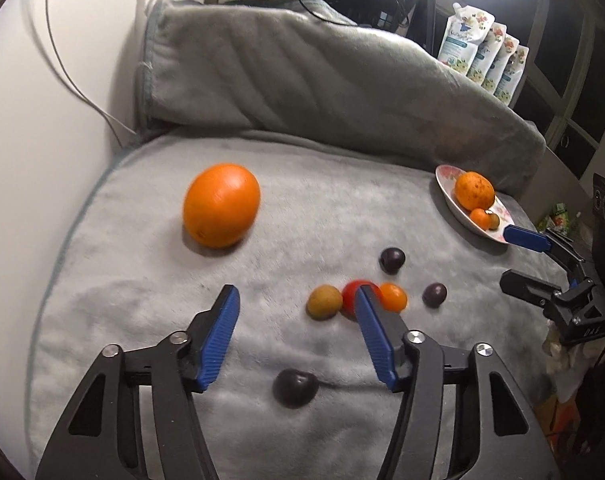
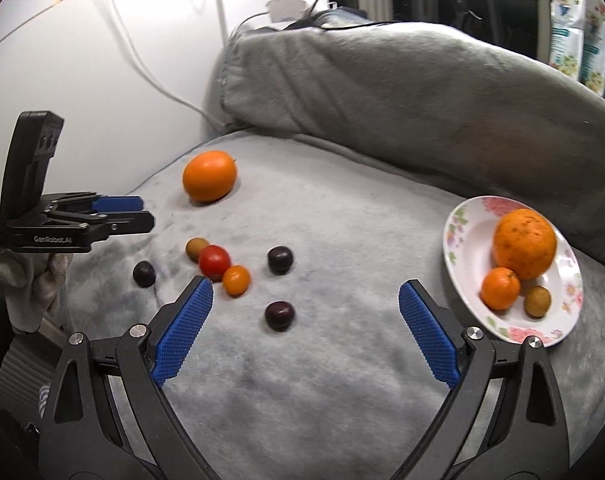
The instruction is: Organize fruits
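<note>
Loose fruit lies on a grey blanket [image 2: 342, 380]: a big orange [image 1: 221, 205], a red tomato [image 1: 352, 292], a small orange fruit [image 1: 394, 296], a yellow-brown fruit [image 1: 323, 301] and three dark plums. My left gripper [image 1: 296, 300] stands open above the blanket, over one plum [image 1: 295, 387] that touches neither pad. My right gripper [image 2: 306, 285] is open too, and another plum [image 2: 279, 315] lies free between its fingers. At the right, a flowered plate [image 2: 458, 240] holds a spotted orange [image 2: 525, 243], a mandarin [image 2: 500, 288] and a small brown fruit [image 2: 537, 301].
A rolled grey cushion [image 1: 302, 72] runs along the back of the blanket. A white wall [image 1: 42, 140] with a hanging cable bounds the left. Several printed pouches [image 1: 486, 56] stand at the back right beside a tripod. The blanket falls off at the right past the plate.
</note>
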